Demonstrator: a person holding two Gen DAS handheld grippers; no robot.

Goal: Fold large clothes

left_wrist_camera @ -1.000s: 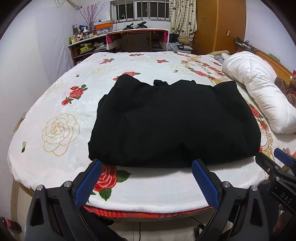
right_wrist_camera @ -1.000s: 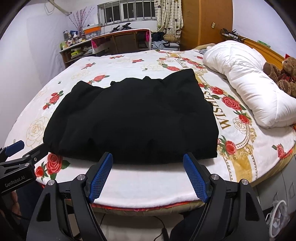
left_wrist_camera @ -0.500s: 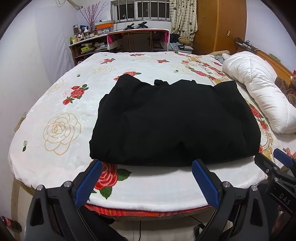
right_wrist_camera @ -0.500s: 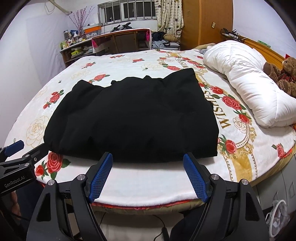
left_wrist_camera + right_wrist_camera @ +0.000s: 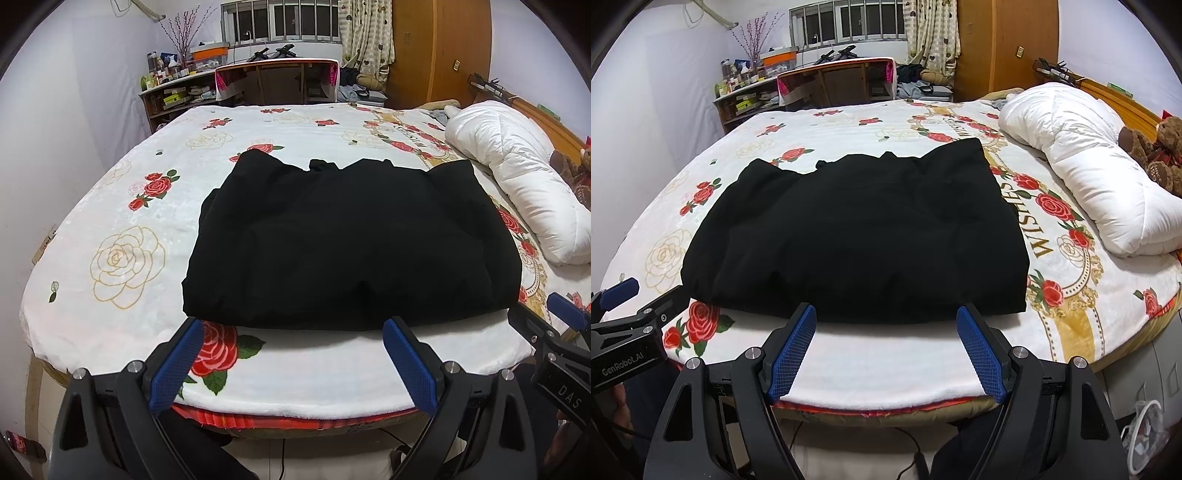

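A large black garment (image 5: 351,240) lies folded into a broad rectangle on the white rose-print bed (image 5: 122,206); it also shows in the right wrist view (image 5: 860,236). My left gripper (image 5: 291,332) is open and empty, held off the bed's near edge just short of the garment's near hem. My right gripper (image 5: 886,317) is open and empty too, at the near edge in front of the garment's right half. Each gripper shows at the side of the other's view.
A rolled white duvet (image 5: 1089,177) lies along the bed's right side with a brown teddy bear (image 5: 1156,147) by the headboard. A desk and cluttered shelves (image 5: 273,85) stand beyond the far edge. A wooden wardrobe (image 5: 439,51) is at the back right.
Both grippers have stayed almost still at the bed's near edge, open. The garment has not moved.
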